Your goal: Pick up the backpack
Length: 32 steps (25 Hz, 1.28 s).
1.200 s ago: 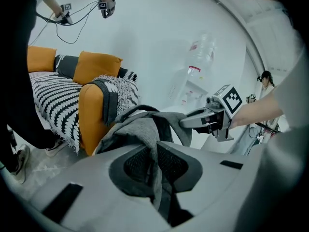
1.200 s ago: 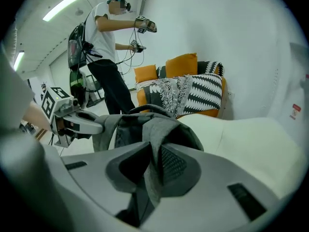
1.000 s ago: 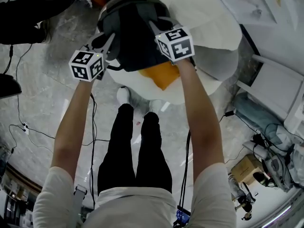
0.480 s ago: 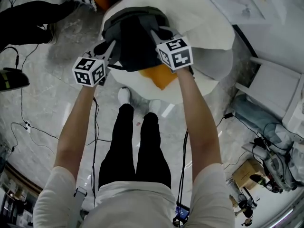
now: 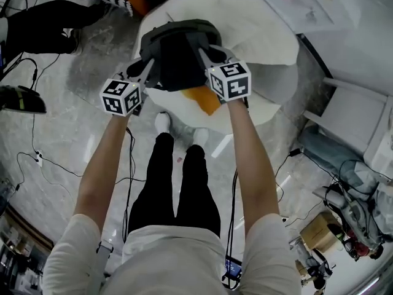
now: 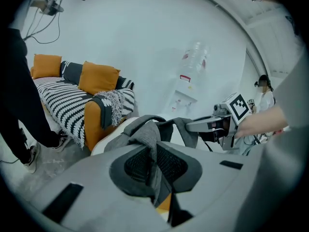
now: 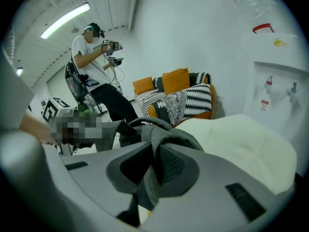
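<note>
A dark grey backpack (image 5: 176,59) is held between the two grippers, in front of the person and over a large white cushion (image 5: 270,35) that bears an orange patch (image 5: 198,97). The bag is seen above the near part of that cushion; whether its underside touches the cushion cannot be made out. The left gripper (image 5: 148,67) is set at the bag's left side, and in its own view the jaws are nearly together, with a fold of the bag's grey fabric (image 6: 147,141) pinched tight between the pads. The right gripper (image 5: 205,53) is set at the bag's right side, and its jaws are likewise drawn close on a bunched grey strap (image 7: 159,144), which is clamped between them. Both grippers are angled downward toward the bag, with the arms stretched out ahead. A sofa (image 6: 63,105) with a black-and-white striped cover and orange pillows (image 6: 99,77) is seen beyond the cushion. A water dispenser (image 7: 280,86) is seen against the white wall, and another person (image 7: 91,57) is seen standing farther back in the room. Cables are strewn over the marbled floor (image 5: 55,128).
</note>
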Each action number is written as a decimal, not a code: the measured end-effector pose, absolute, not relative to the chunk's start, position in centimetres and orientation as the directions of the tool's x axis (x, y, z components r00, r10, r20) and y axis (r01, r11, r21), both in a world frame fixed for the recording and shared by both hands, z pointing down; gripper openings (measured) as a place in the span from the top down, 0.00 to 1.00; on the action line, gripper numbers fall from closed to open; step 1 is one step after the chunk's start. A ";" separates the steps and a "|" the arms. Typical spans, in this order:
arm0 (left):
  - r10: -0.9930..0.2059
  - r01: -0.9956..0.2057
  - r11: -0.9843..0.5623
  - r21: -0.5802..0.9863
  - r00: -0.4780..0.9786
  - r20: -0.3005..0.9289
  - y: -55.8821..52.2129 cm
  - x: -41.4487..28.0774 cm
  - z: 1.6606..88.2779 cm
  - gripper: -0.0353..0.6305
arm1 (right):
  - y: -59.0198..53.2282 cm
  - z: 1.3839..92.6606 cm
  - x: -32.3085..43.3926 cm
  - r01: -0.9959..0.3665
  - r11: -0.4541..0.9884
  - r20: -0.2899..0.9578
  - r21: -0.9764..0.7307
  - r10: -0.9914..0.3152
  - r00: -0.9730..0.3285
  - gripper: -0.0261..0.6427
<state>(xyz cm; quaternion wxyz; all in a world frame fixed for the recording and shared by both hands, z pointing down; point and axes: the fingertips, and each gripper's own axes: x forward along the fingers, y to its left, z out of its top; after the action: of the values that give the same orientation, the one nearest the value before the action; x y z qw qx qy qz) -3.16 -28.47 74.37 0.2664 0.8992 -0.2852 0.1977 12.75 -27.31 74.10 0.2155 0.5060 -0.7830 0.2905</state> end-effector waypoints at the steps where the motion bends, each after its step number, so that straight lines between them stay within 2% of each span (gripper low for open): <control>1: -0.406 -0.618 -0.697 0.365 0.759 0.508 -28.1 -3.2 74.1 0.90 | -26.9 73.8 12.8 -0.918 0.315 0.628 -0.243 -0.670 -0.396 0.90; 12: -0.390 -0.599 -0.711 0.368 0.772 0.502 -24.3 -1.9 70.1 0.90 | -22.3 69.4 14.4 -0.918 0.273 0.589 -0.287 -0.706 -0.393 0.90; 32: -0.322 -0.496 -0.795 0.350 0.833 0.449 -18.3 2.6 61.1 0.90 | -13.1 61.1 18.4 -0.926 0.208 0.526 -0.314 -0.775 -0.352 0.90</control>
<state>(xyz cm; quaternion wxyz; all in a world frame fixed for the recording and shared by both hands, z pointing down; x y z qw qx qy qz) 2.60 -18.31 61.09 0.2327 0.9287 -0.2202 0.1865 18.41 -13.07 61.14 0.1276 0.5548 -0.7665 0.2973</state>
